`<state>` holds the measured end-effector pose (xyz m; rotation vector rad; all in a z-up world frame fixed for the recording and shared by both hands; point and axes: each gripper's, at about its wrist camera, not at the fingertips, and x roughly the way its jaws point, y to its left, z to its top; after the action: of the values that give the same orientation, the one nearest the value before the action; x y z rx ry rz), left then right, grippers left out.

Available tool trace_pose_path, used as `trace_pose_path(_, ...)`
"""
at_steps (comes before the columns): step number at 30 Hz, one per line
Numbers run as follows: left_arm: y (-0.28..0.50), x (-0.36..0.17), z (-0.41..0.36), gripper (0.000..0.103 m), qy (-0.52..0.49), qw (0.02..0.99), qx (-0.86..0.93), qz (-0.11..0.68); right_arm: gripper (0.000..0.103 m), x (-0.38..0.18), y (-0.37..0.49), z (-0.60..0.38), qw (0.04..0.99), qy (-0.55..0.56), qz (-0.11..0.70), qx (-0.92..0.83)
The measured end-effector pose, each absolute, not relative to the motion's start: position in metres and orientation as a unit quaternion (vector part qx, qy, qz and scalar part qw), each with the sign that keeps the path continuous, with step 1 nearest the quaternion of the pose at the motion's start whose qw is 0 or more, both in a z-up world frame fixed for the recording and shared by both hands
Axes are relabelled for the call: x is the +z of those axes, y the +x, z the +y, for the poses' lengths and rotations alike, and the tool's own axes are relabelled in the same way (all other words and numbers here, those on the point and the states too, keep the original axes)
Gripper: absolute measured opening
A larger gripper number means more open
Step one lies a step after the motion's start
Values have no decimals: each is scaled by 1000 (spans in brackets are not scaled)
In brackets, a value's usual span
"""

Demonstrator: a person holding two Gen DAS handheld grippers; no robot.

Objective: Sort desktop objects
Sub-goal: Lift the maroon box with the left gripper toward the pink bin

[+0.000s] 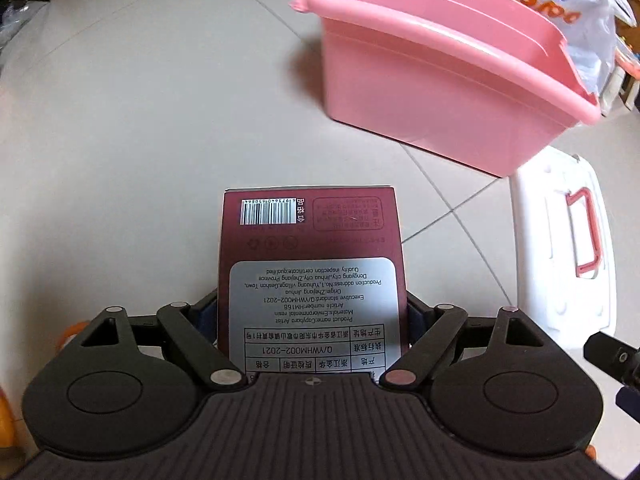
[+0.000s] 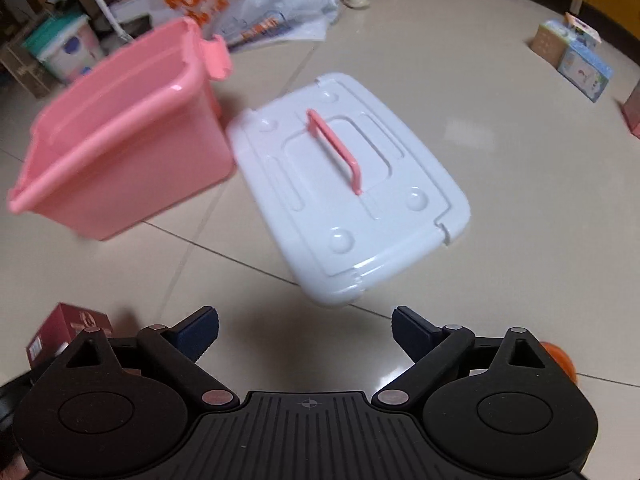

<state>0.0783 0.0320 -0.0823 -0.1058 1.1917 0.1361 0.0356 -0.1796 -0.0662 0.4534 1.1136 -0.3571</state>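
My left gripper [image 1: 312, 312] is shut on a dark red box [image 1: 310, 248] with a barcode and a silver label, held above the tiled floor. The same red box [image 2: 68, 330] shows at the lower left of the right wrist view. A pink open bin [image 1: 444, 72] stands ahead and to the right of the left gripper; it also shows in the right wrist view [image 2: 128, 152]. My right gripper [image 2: 306, 332] is open and empty, above the floor, just short of the white lid [image 2: 352, 196] with a pink handle.
The white lid [image 1: 560, 248] lies right of the pink bin. A white plastic bag [image 2: 248, 4] with orange print lies behind the bin. Small printed boxes [image 2: 572, 56] stand at the far right. An orange object [image 2: 560, 360] sits by the right gripper. Storage bins [image 2: 64, 48] stand at the back left.
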Motion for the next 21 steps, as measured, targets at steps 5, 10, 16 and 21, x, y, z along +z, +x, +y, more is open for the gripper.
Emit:
trace_pose_path(5,88,-88,41,85,-64,816,90,567,92,-78,50,-155,801,218,533,-163)
trace_pose_path(10,114,-84,33,85,-50,802,91,588,91,-77,90,-142,802,167,554,-146)
trace_pose_path(16,137,-14,11,85,12,834,35,551,92,-16,127,-160,823,109,547,-111)
trace_pose_path(21,146,48,-7,85,47,874,-17,483,98,43,126,-166,869,78,483,-71)
